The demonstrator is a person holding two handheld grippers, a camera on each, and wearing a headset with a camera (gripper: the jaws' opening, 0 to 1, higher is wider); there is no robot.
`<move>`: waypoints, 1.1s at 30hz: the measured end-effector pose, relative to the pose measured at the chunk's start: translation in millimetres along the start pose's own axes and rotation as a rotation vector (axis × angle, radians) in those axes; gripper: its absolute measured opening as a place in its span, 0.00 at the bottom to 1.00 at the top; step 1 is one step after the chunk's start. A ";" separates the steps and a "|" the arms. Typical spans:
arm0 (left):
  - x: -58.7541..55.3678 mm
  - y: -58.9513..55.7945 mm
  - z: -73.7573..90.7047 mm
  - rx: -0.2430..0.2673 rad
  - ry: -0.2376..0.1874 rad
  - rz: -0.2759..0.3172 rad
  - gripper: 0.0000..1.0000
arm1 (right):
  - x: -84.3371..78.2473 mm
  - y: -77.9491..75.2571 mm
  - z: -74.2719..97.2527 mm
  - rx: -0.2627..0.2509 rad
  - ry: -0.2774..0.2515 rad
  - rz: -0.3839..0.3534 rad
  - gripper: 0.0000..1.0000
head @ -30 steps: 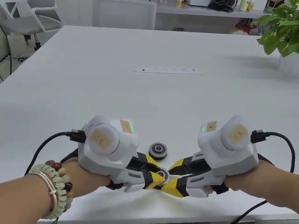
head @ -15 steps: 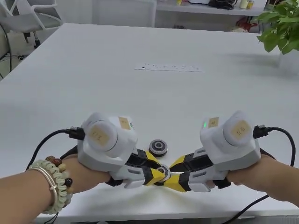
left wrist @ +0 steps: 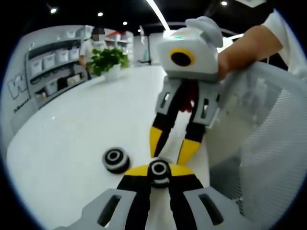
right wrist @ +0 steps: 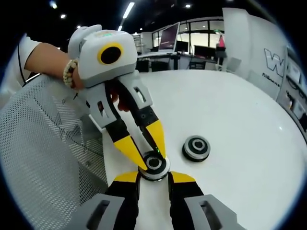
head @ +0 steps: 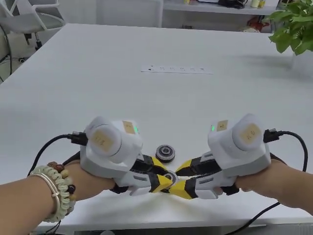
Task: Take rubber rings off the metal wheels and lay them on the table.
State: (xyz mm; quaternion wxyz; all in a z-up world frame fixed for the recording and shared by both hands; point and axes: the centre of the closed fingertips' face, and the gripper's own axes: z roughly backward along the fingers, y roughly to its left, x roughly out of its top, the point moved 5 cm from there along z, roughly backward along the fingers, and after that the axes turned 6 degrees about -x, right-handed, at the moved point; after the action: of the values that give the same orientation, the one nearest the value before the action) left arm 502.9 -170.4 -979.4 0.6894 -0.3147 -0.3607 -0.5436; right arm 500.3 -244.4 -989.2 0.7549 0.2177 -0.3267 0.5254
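Metal wheel (head: 169,178) is at the near edge of the table (head: 146,98), pinched from both sides. We have the left gripper (left wrist: 159,171) closed on it and the right gripper (right wrist: 154,176) clamped on it opposite (jaws wheel-width apart). Second wheel (head: 165,152), black ring (right wrist: 196,157) on, lies just beside.

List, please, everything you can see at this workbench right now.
Table: one, white, under everything.
Held wheel: one, black ring on metal hub, near the table's front edge.
Loose wheel: one, black and metal, lying flat just beyond the held wheel.
Label strip: one, white with small marks, mid-table.
Plant: one, green, far right.
Office chair: one, pale grey, far left.
Bracelets: beaded, pale green and brown, left wrist.
Left gripper: white body, black-and-yellow jaws, closed on the held wheel.
Right gripper: same colours, closed on it from the opposite side.
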 end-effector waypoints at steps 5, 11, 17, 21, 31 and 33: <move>-0.2 0.7 0.2 0.003 -0.001 0.004 0.15 | -5.0 -5.0 3.5 -0.012 0.019 0.002 0.01; -0.4 0.6 0.1 0.006 -0.003 0.006 0.15 | -4.0 -3.7 2.8 -0.022 0.037 0.019 0.00; -0.7 0.8 0.3 0.006 -0.008 0.013 0.15 | -3.9 -2.8 2.1 -0.043 0.063 0.040 0.01; -0.7 0.6 0.2 0.006 -0.011 0.015 0.15 | -3.5 -3.9 1.7 -0.042 0.075 -0.002 0.00; -1.0 0.7 -0.1 0.012 -0.015 0.021 0.15 | -5.7 -3.6 -0.8 -0.058 0.108 -0.084 0.00; -1.0 0.6 -0.1 0.013 -0.015 0.022 0.15 | -7.1 -5.7 -0.4 -0.044 0.098 -0.068 0.00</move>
State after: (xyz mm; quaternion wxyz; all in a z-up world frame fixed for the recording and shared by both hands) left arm 503.4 -169.9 -980.4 0.6946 -0.3182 -0.3660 -0.5313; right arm 504.0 -250.8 -994.4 0.7918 0.1859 -0.2935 0.5023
